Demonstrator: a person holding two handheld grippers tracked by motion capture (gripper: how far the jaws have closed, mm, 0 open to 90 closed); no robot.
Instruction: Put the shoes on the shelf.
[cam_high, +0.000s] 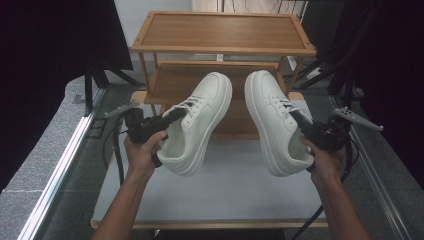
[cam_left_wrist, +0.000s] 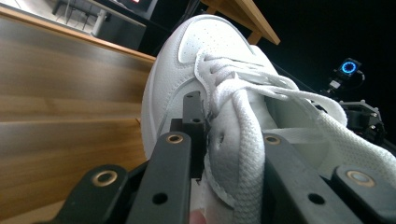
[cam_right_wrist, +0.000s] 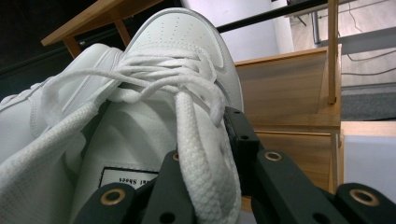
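Two white lace-up sneakers hang in the air above the table. My left gripper (cam_high: 176, 115) is shut on the left sneaker (cam_high: 200, 120), jaws clamped over its collar beside the laces (cam_left_wrist: 243, 121). Its toe (cam_left_wrist: 210, 37) points away toward the shelf. My right gripper (cam_high: 296, 118) is shut on the right sneaker (cam_high: 272, 120), one jaw inside the opening by the tongue label (cam_right_wrist: 126, 179), the other outside the upper. The right sneaker's toe (cam_right_wrist: 180, 32) also points at the shelf. The left sneaker (cam_right_wrist: 56, 93) hangs beside it in the right gripper view.
A two-tier wooden shelf rack (cam_high: 222, 32) stands just past the far edge of the white table (cam_high: 225, 190). Its lower shelf (cam_high: 170, 82) sits behind the shoe toes. Dark curtains and stands flank both sides. A camera with a blue ring light (cam_left_wrist: 349, 67) sits off to one side.
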